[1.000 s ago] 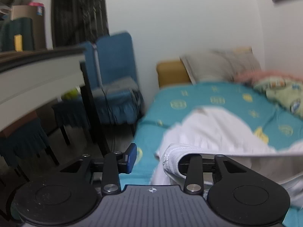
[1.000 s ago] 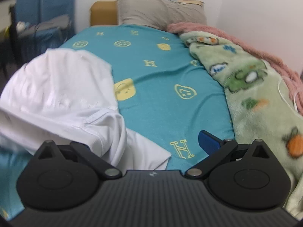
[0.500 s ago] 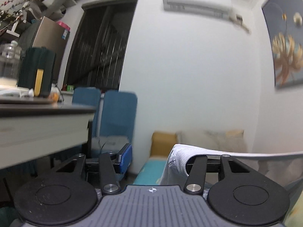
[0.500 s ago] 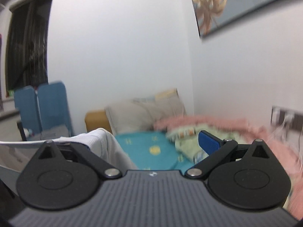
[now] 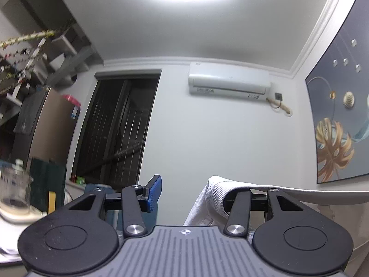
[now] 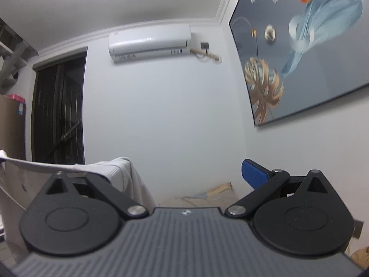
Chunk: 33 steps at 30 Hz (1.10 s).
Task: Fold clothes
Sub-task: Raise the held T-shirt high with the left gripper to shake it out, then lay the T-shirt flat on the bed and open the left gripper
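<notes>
The left gripper (image 5: pixel 186 194) is held up high, below the air conditioner (image 5: pixel 229 84) and a bit to its left. Its two fingers stand apart, and they have just been opening a little. Nothing is pinched between them. The ribbed edge of the white top (image 5: pixel 214 191) is hooked over the right-side finger only.

From there, the edge of the white top runs off to the right, pulled almost straight. It lies well below the air conditioner.

In the right wrist view, the right gripper (image 6: pixel 177 175) is also below the air conditioner (image 6: pixel 150 40). Its fingers are apart too. The white top (image 6: pixel 115 170) sits over its left-side finger, and the blue pad (image 6: pixel 253 173) on the other side is bare.

So the top hangs like a sheet on a line. Its long way goes side to side, level, from one gripper to the other. The rest of it drops down, out of sight.

I think the step is lifting the top to shake it flat. To do it well, keep both grippers at the same height. Keep the edge tight so the cloth cannot slide off the fingers. The hold looks loose, so don't swing it hard.
</notes>
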Each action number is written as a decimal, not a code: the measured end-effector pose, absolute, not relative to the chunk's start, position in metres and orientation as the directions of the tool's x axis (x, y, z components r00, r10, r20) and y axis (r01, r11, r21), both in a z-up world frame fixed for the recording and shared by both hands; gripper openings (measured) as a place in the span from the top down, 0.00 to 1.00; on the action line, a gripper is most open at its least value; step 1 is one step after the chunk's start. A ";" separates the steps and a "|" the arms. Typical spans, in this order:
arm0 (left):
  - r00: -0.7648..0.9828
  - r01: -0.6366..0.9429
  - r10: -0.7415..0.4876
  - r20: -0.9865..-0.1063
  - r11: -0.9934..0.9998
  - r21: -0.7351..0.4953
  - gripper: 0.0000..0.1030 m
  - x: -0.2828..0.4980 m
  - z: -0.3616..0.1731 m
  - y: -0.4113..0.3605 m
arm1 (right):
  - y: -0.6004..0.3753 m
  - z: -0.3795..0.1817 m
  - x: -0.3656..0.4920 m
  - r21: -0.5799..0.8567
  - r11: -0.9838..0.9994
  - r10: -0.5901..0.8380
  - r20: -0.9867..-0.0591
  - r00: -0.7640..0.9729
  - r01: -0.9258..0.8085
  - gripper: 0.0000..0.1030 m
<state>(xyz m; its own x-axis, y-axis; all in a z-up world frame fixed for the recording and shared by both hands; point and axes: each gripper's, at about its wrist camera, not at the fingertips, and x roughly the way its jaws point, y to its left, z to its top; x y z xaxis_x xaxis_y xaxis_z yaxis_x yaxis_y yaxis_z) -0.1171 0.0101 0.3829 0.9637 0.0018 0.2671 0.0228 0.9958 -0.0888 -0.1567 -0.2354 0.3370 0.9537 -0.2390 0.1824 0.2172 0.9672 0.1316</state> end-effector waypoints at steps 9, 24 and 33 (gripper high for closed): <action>0.977 0.055 -0.041 0.211 0.997 -0.062 0.51 -0.136 0.423 -0.005 | -0.241 0.360 -0.189 0.130 0.961 -0.266 0.192 0.945 0.244 0.00; 0.990 -0.044 0.043 -0.134 0.999 -0.006 0.53 0.166 0.201 -0.023 | -0.282 0.177 0.107 0.111 0.965 -0.204 -0.253 0.946 0.238 0.00; 0.955 -0.068 0.075 -0.287 0.997 0.034 0.53 0.408 0.060 -0.061 | -0.311 0.048 0.341 0.151 0.946 -0.215 -0.370 0.904 0.287 0.00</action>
<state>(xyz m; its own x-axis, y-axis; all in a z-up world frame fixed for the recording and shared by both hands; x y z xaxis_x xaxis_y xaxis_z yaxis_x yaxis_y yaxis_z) 0.4079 -0.0610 0.0603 0.9549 0.0749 -0.2873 -0.0679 0.9971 0.0342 0.3415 -0.3106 0.0478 0.9038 -0.2155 -0.3696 0.2873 0.9458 0.1512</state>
